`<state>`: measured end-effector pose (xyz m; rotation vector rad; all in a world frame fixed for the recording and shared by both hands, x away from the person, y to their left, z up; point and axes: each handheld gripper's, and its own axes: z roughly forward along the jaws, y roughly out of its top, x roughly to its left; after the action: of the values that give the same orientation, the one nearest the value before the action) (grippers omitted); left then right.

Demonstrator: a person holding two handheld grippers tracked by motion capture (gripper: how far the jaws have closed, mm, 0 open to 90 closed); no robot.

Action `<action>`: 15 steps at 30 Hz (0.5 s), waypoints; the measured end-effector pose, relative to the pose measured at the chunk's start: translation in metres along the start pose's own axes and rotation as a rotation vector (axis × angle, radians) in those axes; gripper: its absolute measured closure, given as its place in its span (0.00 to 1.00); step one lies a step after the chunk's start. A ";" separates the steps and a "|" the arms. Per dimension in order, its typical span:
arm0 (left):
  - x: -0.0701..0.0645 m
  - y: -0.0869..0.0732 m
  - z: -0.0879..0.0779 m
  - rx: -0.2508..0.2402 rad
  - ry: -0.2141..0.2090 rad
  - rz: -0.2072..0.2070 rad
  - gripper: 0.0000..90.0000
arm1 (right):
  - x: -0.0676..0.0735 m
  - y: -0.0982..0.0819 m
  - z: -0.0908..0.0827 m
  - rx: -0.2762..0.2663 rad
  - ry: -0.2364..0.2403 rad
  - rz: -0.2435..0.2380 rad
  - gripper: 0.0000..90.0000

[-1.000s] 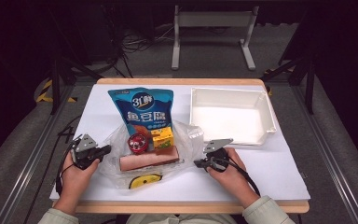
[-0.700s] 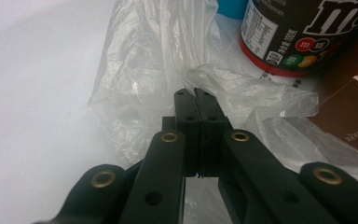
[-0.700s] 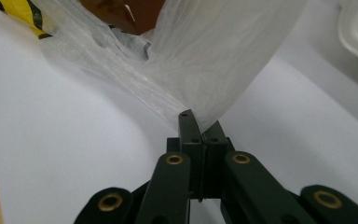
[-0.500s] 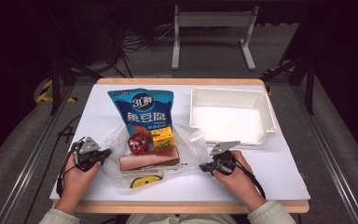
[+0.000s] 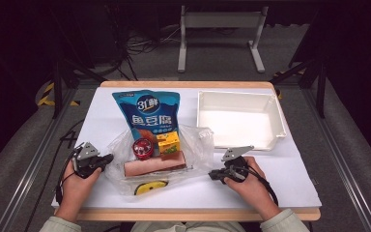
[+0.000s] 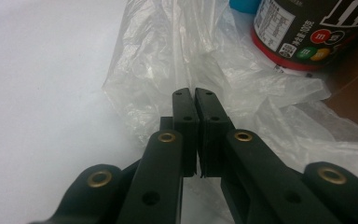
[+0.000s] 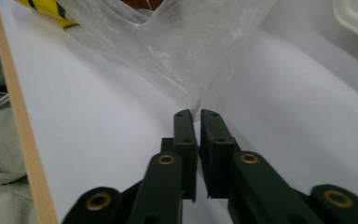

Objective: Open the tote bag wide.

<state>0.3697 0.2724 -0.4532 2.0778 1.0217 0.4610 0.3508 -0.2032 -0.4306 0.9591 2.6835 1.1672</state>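
A clear plastic bag (image 5: 199,141) lies on the white table, with a red-rimmed dark candy can (image 5: 142,147), a yellow box (image 5: 169,145) and a long brown pack (image 5: 154,166) in it. My left gripper (image 5: 110,157) is at the bag's left edge. In the left gripper view its jaws (image 6: 195,91) are shut on a fold of the bag (image 6: 168,56), with the can (image 6: 307,32) beyond. My right gripper (image 5: 211,175) is just right of the bag. Its jaws (image 7: 198,112) have just been opening to a narrow gap, and the bag's corner (image 7: 182,51) ends at their tips.
A blue snack bag (image 5: 147,113) lies behind the plastic bag. A yellow and black item (image 5: 150,186) sits at its near side. An empty white tray (image 5: 276,121) stands at the right rear. The table's wooden front edge (image 7: 25,140) is close to my right gripper.
My right gripper has drifted a little right and toward the near edge, and the bag's right side has gone slack. The left gripper has stayed put.
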 end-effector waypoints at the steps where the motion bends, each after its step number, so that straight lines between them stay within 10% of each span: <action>1: 0.000 0.000 -0.001 -0.010 -0.005 -0.005 0.98 | 0.000 0.001 -0.007 -0.049 0.020 0.006 0.81; 15: -0.001 0.001 -0.002 -0.028 -0.013 -0.013 0.98 | 0.005 0.034 -0.058 -0.321 -0.035 -0.074 0.54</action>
<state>0.3687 0.2726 -0.4506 2.0458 1.0158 0.4517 0.3478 -0.2194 -0.3654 0.8125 2.3800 1.4880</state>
